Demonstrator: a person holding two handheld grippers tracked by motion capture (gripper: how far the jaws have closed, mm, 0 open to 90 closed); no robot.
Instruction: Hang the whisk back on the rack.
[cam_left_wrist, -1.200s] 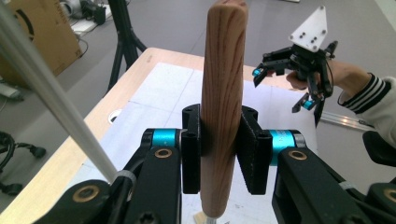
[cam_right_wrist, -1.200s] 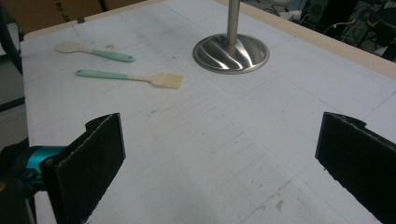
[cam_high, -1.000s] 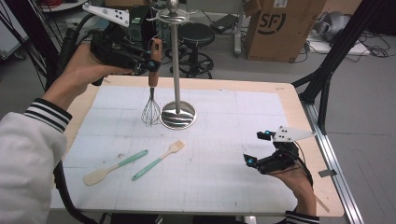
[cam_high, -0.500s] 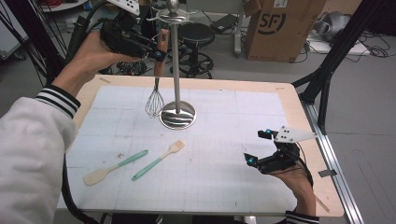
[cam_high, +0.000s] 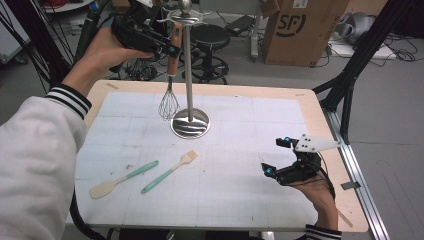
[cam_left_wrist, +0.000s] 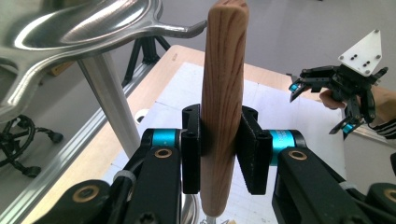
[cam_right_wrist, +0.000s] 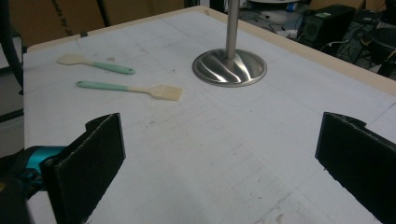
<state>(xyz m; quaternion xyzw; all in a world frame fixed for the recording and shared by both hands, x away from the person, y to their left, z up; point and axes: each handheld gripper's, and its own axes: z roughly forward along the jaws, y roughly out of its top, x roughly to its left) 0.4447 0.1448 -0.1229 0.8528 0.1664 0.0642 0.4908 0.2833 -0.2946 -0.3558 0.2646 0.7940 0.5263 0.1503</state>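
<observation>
**Whisk held just beside the stand's hook**

The table (cam_high: 300, 125) was a pale wooden slab under a white gridded mat. On it stood the steel stand (cam_high: 190, 75), a slim polished pole rising from a domed, swirled base to curved hooks at the top. The left gripper (cam_high: 170, 47) was clenched on the whisk (cam_high: 170, 97), its pads pressing the smooth, grained wooden handle (cam_left_wrist: 223, 107). The whisk hung upright, long axis vertical, wire balloon down above the mat, just left of the pole. A hook tip (cam_left_wrist: 198, 28) lay just beside the handle's top, so hanging it probably needed a short sideways shift. The right gripper (cam_high: 282, 159) rested released, well apart, near the table's right edge. Two mint-handled wooden spatulas (cam_high: 145, 175) lay flat on the mat
</observation>
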